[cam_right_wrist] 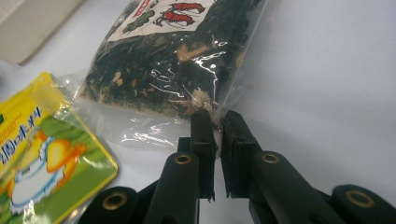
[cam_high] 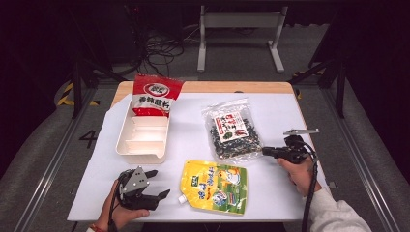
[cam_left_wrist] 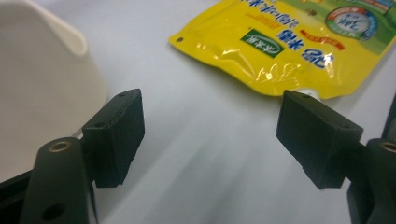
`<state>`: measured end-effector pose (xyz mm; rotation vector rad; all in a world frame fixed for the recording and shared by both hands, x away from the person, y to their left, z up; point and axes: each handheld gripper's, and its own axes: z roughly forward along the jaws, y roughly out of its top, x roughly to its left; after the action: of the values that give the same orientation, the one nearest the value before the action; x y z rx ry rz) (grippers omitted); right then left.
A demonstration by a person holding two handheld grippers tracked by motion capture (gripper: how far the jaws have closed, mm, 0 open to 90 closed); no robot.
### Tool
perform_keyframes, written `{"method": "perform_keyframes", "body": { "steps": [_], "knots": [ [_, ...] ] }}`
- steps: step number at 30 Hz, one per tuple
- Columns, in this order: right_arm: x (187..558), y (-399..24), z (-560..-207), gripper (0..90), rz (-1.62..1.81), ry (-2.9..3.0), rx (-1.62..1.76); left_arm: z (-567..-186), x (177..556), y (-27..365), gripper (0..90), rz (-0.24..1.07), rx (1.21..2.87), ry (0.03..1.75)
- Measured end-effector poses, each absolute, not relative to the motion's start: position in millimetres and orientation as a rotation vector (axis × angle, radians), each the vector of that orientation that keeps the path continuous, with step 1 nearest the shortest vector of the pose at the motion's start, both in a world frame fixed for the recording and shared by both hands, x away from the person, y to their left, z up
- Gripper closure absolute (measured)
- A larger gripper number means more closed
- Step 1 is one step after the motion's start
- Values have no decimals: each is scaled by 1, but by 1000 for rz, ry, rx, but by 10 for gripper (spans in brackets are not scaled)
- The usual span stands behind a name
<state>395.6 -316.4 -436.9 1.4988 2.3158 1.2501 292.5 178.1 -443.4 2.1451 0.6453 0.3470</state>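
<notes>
A clear bag of dark dried bits lies right of centre on the white sheet. My right gripper comes in level from the right and is shut on that bag's lower right corner; in the right gripper view the clear film of the bag is pinched at the tips of the right gripper. A yellow spouted pouch lies flat near the front. My left gripper rests at the front left, open and holding nothing. In the left gripper view the left gripper points at bare sheet short of the pouch.
A white divided tray stands at the left with a red snack bag leaning in its far end. The tray's wall is close beside my left jaw. The sheet's right edge runs just past my right hand.
</notes>
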Motion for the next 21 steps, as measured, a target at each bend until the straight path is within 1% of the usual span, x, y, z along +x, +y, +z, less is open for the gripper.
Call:
{"method": "perform_keyframes", "body": {
  "steps": [4, 7, 8, 14, 17, 18, 19, 20, 21],
  "knots": [
    [387, -324, -437, 819, 1221, 2308, 1490, -438, 295, 166, 243, 311, 2128, 614],
    [381, -329, -438, 816, 1202, 2304, 1488, -433, 303, 145, 240, 271, 2124, 560],
    [381, -329, -438, 816, 1202, 2304, 1488, -433, 303, 145, 240, 271, 2124, 560],
    [365, -333, -439, 801, 1163, 2330, 1457, -424, 321, 109, 235, 250, 2146, 482],
    [362, -336, -440, 759, 1131, 2337, 1447, -419, 338, 97, 233, 212, 2128, 487],
    [362, -337, -442, 712, 1122, 2358, 1436, -418, 345, 92, 229, 195, 2132, 494],
    [362, -338, -442, 689, 1119, 2366, 1413, -419, 358, 84, 224, 163, 2133, 518],
    [363, -338, -442, 657, 1116, 2370, 1398, -419, 358, 84, 223, 163, 2133, 518],
    [365, -338, -440, 621, 1104, 2379, 1386, -419, 369, 79, 223, 125, 2126, 547]
  ]
}}
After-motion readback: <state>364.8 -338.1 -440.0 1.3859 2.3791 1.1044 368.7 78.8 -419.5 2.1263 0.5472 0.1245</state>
